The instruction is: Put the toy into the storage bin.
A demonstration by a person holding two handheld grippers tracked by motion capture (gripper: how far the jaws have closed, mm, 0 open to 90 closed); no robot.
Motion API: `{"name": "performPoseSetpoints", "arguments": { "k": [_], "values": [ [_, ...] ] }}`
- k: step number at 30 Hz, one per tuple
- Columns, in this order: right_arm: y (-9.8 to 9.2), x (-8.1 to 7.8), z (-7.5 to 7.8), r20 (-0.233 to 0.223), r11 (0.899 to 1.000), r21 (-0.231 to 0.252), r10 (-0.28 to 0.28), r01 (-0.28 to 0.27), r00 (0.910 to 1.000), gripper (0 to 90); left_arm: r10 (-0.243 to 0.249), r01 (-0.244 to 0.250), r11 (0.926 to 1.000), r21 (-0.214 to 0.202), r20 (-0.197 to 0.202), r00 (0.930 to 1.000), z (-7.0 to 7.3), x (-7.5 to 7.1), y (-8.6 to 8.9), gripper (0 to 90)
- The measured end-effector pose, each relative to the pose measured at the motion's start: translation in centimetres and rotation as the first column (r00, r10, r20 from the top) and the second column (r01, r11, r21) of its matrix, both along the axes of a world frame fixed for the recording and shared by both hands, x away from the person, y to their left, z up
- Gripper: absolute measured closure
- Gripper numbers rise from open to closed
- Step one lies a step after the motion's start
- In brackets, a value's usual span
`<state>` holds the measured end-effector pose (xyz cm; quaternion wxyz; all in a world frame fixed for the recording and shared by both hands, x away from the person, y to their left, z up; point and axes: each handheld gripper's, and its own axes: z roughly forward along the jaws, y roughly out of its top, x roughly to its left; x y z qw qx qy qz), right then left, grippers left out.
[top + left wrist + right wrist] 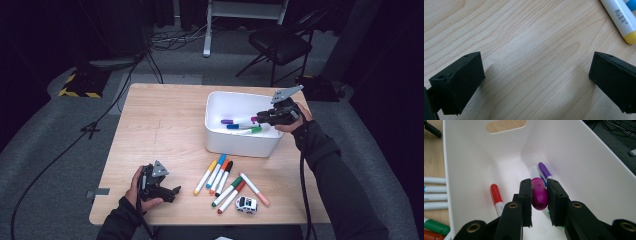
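Overhead, a person's right gripper [261, 119] reaches into the white bin [216, 142] at the table's two o'clock, its jaws clamped tight on the magenta cap of a marker [539, 195]. Seen from the right gripper view, that marker sits squarely between the black pads, above the bin's floor. Beyond it, toward twelve o'clock, a purple-capped marker [544, 170] lies along the bin's wall, and a red-capped marker [496, 195] rests at about nine o'clock of the grip. From the high view, a blue marker [235, 126] and a green marker [252, 130] also lie inside the bin.

Meanwhile, the left gripper [170, 192] rests low at the table's seven o'clock, jaws spread wide with bare wood [529, 50] between them. A yellow-capped marker [621, 21] lies at its two o'clock, apart from the jaws.

Loose markers [225, 182] lie side by side on the table at six o'clock of the bin, with a small toy car [246, 204] just beside them at five o'clock.
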<state>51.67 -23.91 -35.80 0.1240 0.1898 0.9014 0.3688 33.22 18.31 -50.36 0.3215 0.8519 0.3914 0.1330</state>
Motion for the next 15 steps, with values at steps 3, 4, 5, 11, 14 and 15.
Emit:
{"name": "performPoseSetpoints", "arguments": {
  "k": [3, 4, 5, 11, 14, 15],
  "values": [
    [-0.1, -0.4, 0.0, -0.013, 0.999, -0.046, 0.024, -0.025, 0.9996, 75.3, 0.000, 0.000, 1.0000, 0.000, 0.000, 1.0000, 0.0, 0.0, 0.0, 0.2],
    [-0.1, -0.5, 0.1, -0.015, 0.997, -0.071, 0.030, -0.031, 0.9994, 75.3, 0.000, 0.000, 1.0000, 0.000, 0.000, 1.0000, 0.0, 0.0, 0.0, 0.2],
    [-0.1, -0.6, 0.0, -0.014, 0.994, -0.098, 0.035, -0.036, 0.9993, 75.3, 0.000, 0.000, 1.0000, 0.000, 0.000, 1.0000, 0.0, 0.0, 0.0, 0.2],
    [-0.8, -1.0, 0.5, -0.018, 0.988, -0.150, 0.021, -0.024, 0.9996, 75.3, 0.000, 0.000, 1.0000, 0.000, 0.000, 1.0000, 0.0, 0.0, 0.0, 0.2],
    [-1.2, -1.4, 0.8, -0.022, 0.987, -0.161, 0.021, -0.025, 0.9995, 75.2, 0.000, 0.000, 1.0000, 0.000, 0.000, 1.0000, 0.0, 0.0, 0.0, 0.2],
    [-1.2, -1.5, 0.8, -0.022, 0.986, -0.166, 0.018, -0.021, 0.9996, 75.2, 0.000, 0.000, 1.0000, 0.000, 0.000, 1.0000, 0.0, 0.0, 0.0, 0.2]
  ]
}}
